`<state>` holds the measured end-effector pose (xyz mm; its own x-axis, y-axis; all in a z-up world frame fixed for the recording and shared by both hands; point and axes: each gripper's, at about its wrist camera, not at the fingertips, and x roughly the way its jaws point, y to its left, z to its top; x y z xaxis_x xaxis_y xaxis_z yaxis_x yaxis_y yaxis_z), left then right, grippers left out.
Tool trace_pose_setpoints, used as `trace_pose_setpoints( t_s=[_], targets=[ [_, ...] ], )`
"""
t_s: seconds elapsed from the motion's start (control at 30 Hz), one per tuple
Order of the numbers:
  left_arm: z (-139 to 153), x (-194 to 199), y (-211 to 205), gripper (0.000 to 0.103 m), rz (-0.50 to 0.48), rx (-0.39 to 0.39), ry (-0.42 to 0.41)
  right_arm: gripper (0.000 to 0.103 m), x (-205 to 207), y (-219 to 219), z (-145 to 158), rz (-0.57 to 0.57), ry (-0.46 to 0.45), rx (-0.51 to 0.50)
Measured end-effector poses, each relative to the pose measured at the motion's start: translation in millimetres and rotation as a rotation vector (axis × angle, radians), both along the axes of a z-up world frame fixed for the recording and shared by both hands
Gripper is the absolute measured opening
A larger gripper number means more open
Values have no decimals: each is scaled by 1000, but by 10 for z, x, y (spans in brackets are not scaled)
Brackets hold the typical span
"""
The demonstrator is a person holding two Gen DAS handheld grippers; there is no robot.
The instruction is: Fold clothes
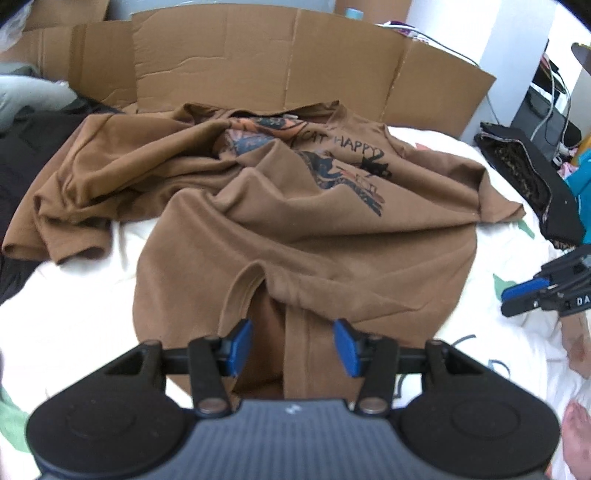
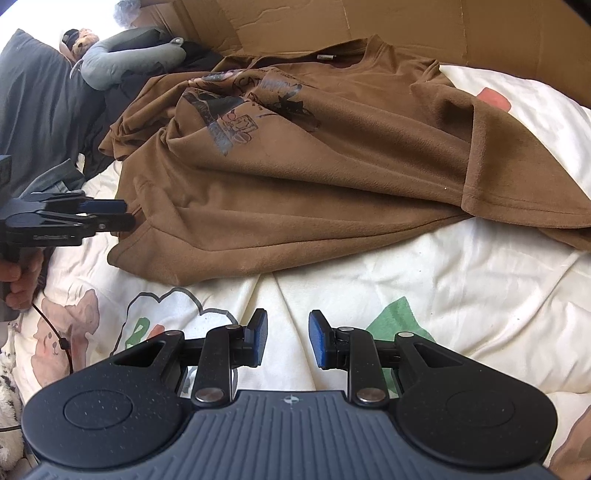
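Brown T-shirt (image 1: 295,206) lay rumpled, print up, on white quilt (image 2: 406,280); no neat fold showed, flattening and folding remained. Left gripper (image 1: 293,345) released, straddling hem. Right gripper (image 2: 288,338) released, just beside shirt.

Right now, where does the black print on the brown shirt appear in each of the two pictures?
Left wrist view: the print is above the middle, slightly to the right, on the crumpled brown shirt.
Right wrist view: the print is in the upper left part, on the shirt's rumpled chest.
Shared landmark: the cardboard sheet standing just behind the shirt's collar.
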<state>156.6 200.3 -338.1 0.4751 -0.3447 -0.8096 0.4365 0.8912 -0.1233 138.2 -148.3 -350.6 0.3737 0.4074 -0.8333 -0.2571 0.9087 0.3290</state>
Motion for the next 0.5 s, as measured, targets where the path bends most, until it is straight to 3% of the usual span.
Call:
trace_pose_setpoints(
  t_s=[0.13, 0.37, 0.5],
  targets=[
    [-76, 12, -101, 41, -31, 86, -18, 31, 13, 25, -20, 3, 4, -3],
    [-230, 199, -250, 41, -17, 76, 6, 31, 22, 94, -5, 14, 2, 1],
    [-247, 280, -303, 42, -1, 29, 14, 31, 17, 112, -7, 22, 4, 0]
  ],
)
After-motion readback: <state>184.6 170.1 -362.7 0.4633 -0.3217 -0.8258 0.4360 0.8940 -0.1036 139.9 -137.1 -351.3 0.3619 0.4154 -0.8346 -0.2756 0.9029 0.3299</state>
